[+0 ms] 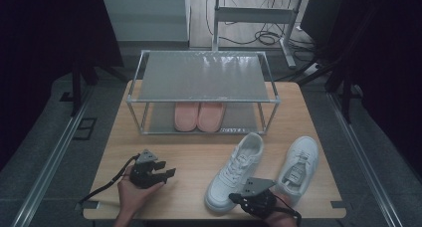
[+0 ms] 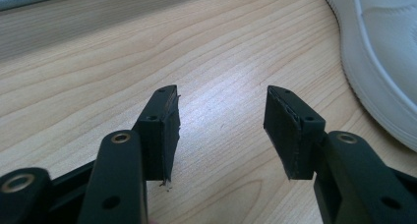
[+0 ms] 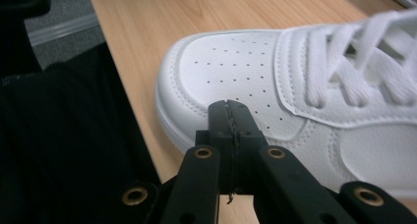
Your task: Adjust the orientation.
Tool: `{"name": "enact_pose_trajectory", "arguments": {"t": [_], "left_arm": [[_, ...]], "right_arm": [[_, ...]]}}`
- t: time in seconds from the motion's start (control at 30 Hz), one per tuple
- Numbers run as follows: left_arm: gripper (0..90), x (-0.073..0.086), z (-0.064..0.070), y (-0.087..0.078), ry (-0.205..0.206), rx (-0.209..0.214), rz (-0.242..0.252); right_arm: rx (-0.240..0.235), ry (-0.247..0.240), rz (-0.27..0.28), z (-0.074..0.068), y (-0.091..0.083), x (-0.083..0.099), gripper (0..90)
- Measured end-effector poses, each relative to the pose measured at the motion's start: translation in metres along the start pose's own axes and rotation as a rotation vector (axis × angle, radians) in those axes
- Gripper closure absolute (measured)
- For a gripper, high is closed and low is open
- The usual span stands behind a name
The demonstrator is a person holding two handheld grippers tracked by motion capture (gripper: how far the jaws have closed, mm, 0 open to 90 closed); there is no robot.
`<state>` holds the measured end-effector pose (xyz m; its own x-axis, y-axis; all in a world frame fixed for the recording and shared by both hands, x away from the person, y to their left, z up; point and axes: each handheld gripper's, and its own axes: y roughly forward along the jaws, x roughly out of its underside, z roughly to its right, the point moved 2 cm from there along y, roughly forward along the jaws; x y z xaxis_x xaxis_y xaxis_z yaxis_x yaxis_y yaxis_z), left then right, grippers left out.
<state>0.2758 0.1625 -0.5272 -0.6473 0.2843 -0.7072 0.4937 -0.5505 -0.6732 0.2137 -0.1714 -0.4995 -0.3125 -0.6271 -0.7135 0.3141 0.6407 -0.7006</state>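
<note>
the right gripper (image 3: 229,121) has its jaws pressed flat together, gripping nothing, tips over the toe of the nearer white sneaker (image 3: 295,86). the left gripper (image 2: 221,128) has jaws spread wide and empty above bare table (image 2: 98,71). in the high view, 2 white sneakers lie on the table's right half, in front of the shoe rack (image 1: 204,77), which holds 2 pink slippers (image 1: 199,116) on its lower shelf.

Lab/test rig: dark curtains, alu. floor rails (image 1: 47,167), loose cables (image 1: 263,37), wood table (image 1: 199,157) w/ shoe rack (image 1: 204,77).
</note>
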Motion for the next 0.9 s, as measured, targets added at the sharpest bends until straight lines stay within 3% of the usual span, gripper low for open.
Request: {"name": "enact_pose_trajectory", "arguments": {"t": [0.47, 0.9], "left_arm": [[47.5, 0.001, 0.0, 0.002, 0.001, 0.005, -0.016], [47.4, 0.002, -0.001, 0.003, 0.0, 0.003, -0.023]], "right_arm": [[-0.018, 0.067, 0.037, 0.016, 0.036, -0.029, 90.0], [-0.006, 0.077, 0.048, 0.025, 0.052, -0.043, 90.0]]}}
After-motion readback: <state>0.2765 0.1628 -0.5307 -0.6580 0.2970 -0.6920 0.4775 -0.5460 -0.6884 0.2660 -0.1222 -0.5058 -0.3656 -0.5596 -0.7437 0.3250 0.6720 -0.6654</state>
